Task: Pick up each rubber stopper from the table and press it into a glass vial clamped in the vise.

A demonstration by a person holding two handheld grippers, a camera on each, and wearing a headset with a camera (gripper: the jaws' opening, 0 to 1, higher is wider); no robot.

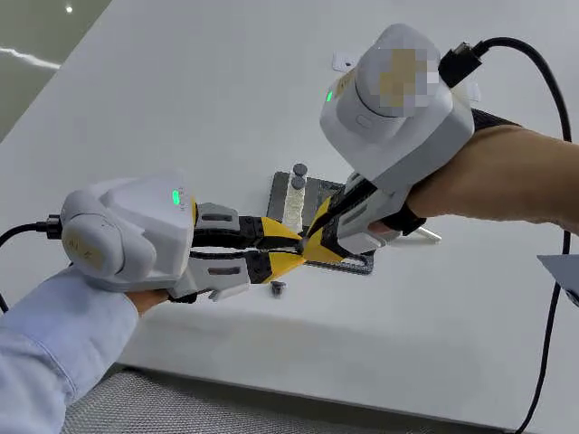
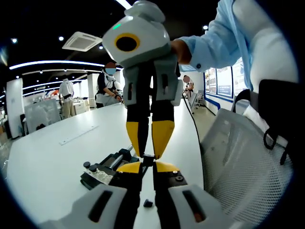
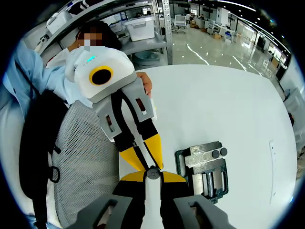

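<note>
A small grey rubber stopper (image 3: 152,173) hangs above the table's near edge, where the yellow tips of both grippers meet. My left gripper (image 1: 297,250) comes in from the left and is shut on it. My right gripper (image 1: 317,242) reaches down from the upper right and also grips it. In the left gripper view the stopper (image 2: 148,160) shows as a dark lump between the tips. A second loose stopper (image 1: 278,287) lies on the table just below them. Behind stands the dark vise (image 1: 317,194), holding two vials with grey stoppers (image 1: 298,170) at its far end.
The white table (image 1: 181,99) stretches away behind the vise. A grey mesh chair (image 2: 238,157) sits close against the table's near edge. A black cable (image 1: 552,298) hangs at the right. A thin flat strip (image 2: 78,135) lies far out on the table. People stand in the background.
</note>
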